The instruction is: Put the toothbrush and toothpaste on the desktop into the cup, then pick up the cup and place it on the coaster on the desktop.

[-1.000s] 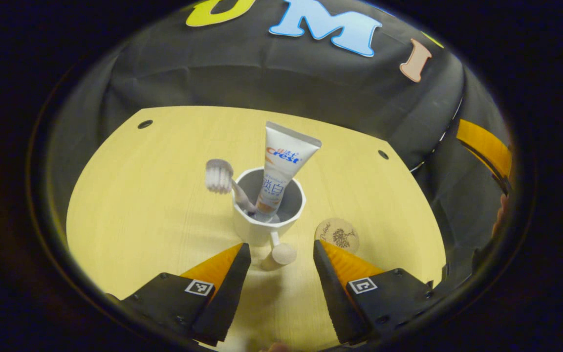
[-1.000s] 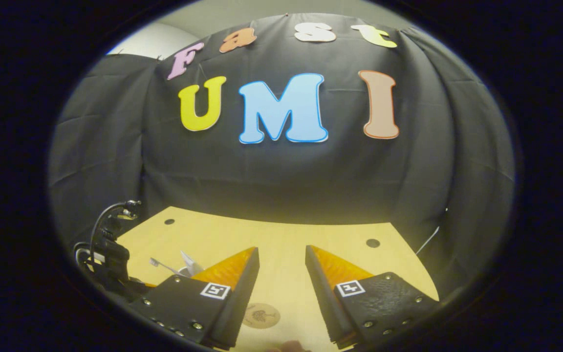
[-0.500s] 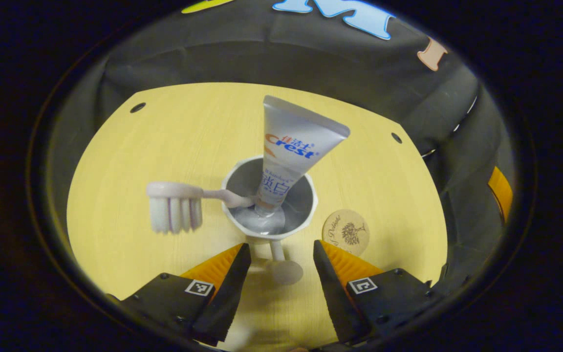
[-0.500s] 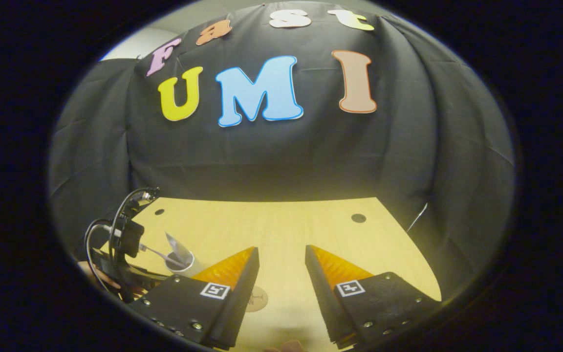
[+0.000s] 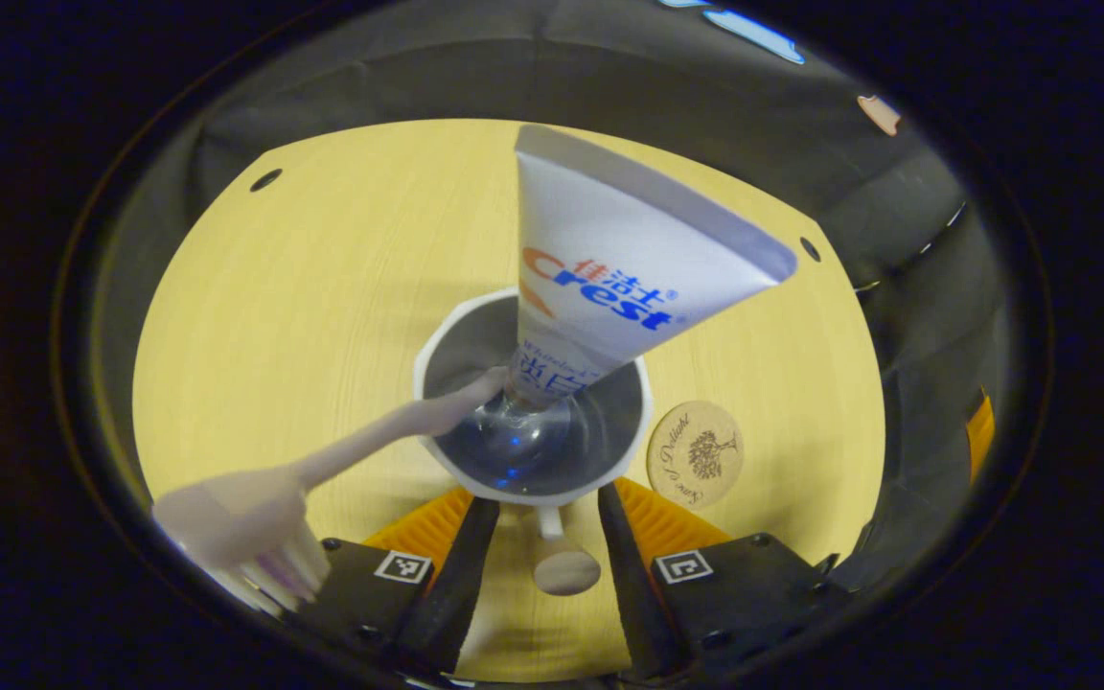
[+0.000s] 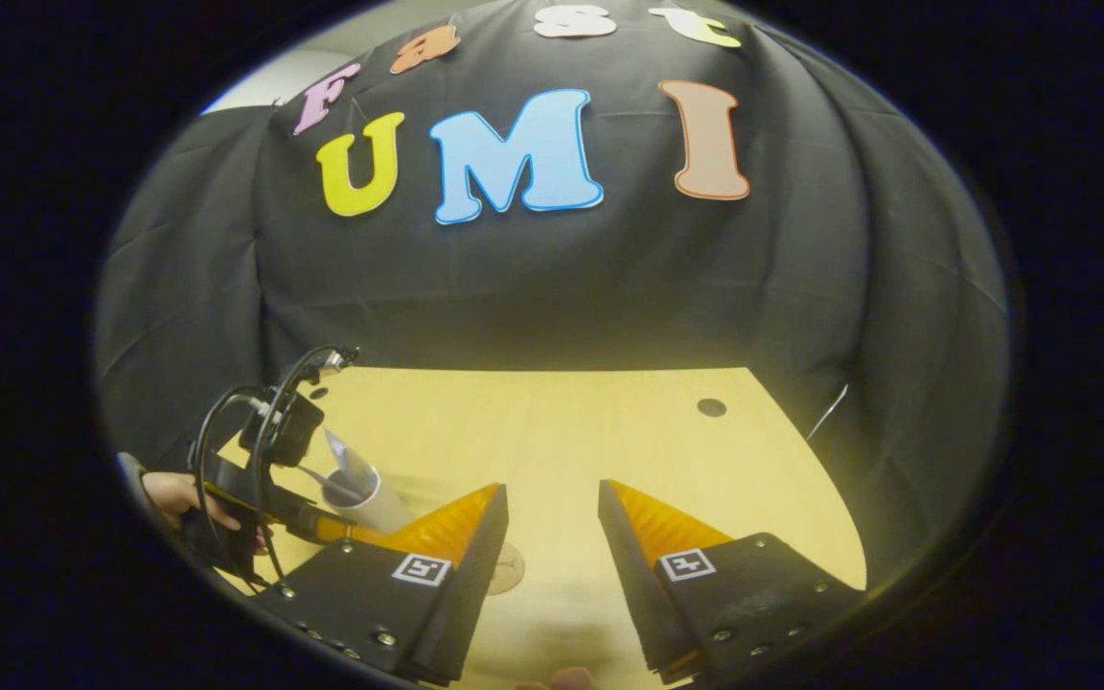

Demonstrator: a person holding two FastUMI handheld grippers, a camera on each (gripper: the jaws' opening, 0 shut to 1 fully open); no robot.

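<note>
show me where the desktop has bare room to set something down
Bare wood spans the far desktop behind the cup and its left half. It is crowded near the left gripper, where the cup and the coaster sit close.

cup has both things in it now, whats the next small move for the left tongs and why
Probably close the left tongs on the cup: its base sits between the open fingers, toothbrush and toothpaste are inside, and the coaster lies beside it.
</note>
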